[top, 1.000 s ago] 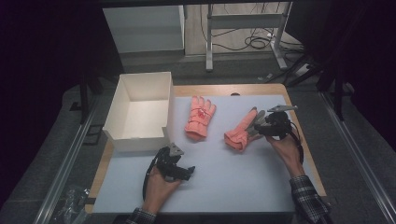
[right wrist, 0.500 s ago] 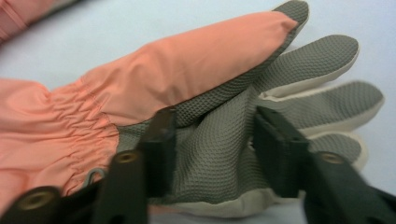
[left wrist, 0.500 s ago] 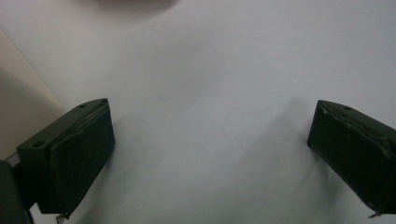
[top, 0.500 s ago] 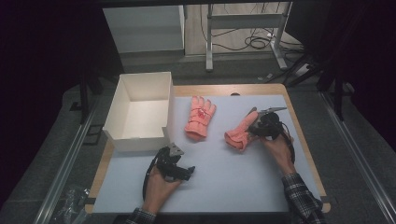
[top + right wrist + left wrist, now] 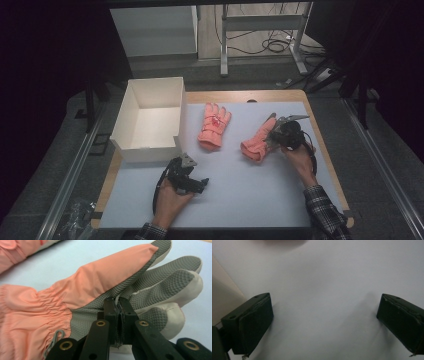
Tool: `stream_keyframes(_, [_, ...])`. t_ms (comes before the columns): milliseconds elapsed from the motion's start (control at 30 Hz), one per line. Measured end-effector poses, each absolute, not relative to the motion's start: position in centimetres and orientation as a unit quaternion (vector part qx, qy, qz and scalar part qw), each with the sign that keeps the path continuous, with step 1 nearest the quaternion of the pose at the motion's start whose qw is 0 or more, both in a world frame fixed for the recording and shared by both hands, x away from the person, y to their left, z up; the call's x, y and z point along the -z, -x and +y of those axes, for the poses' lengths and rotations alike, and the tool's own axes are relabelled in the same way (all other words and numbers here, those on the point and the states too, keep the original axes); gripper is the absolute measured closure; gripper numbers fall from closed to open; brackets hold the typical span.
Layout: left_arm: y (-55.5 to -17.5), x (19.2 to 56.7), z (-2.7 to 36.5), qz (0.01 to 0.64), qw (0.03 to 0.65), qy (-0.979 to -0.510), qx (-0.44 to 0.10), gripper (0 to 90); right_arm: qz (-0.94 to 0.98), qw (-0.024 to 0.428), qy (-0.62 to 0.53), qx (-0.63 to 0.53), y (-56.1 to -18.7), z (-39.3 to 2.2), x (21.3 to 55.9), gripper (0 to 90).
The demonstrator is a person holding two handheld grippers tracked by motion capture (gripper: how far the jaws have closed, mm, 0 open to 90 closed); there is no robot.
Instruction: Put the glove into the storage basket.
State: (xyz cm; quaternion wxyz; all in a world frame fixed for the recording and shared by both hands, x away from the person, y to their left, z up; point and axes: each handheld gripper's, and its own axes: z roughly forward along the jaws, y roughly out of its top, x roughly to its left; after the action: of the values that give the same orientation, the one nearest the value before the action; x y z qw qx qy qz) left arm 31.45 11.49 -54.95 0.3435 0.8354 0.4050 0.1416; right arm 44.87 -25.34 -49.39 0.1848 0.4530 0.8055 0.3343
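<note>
From above, the right gripper [image 5: 274, 131] has just closed its jaws on the nearer glove [image 5: 256, 141], at four o'clock from the second glove [image 5: 212, 126], likely to lift it toward the white box [image 5: 131, 107]. The left gripper [image 5: 196, 183] waits at six o'clock of the box. Its own view shows its jaws spread over bare mat [image 5: 324, 290]. The right gripper's view shows pads [image 5: 113, 307] pinching the glove's grey palm edge.

Bright worktop, dark surroundings

Overhead light floods the white worktop [image 5: 250, 185]; the room's edges fall black, and the left gripper view is soft, with faint shadows.

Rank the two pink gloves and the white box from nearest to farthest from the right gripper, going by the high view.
From the right gripper:
1. Right glove, pinched in its jaws.
2. Left glove, flat at the table's middle.
3. White box, at the table's far left.
</note>
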Motion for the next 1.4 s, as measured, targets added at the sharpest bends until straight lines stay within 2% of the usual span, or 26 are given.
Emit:
stream_keyframes(433, [-31.4, 54.9, 11.5, 0.405, 0.343, -0.836, -0.141, 0.8, 0.823, 0.136, -0.413, -0.365, -43.2, -25.8, 46.5, 87.2])
stream_keyframes(867, [-31.4, 54.9, 11.5, 0.405, 0.343, -0.836, -0.142, 0.8, 0.858, 0.055, -0.324, -0.394, -39.6, -24.8, 44.6, 87.3])
stream_keyframes(1067, [-31.4, 55.0, 11.5, 0.406, 0.344, -0.835, -0.141, 0.9, 0.880, 0.022, -0.282, -0.380, -39.0, -23.2, 44.9, 87.3])
stream_keyframes(1400, [-31.4, 54.9, 11.5, 0.405, 0.343, -0.835, -0.141, 0.9, 0.914, 0.010, -0.243, -0.323, -40.6, -20.6, 47.9, 86.8])
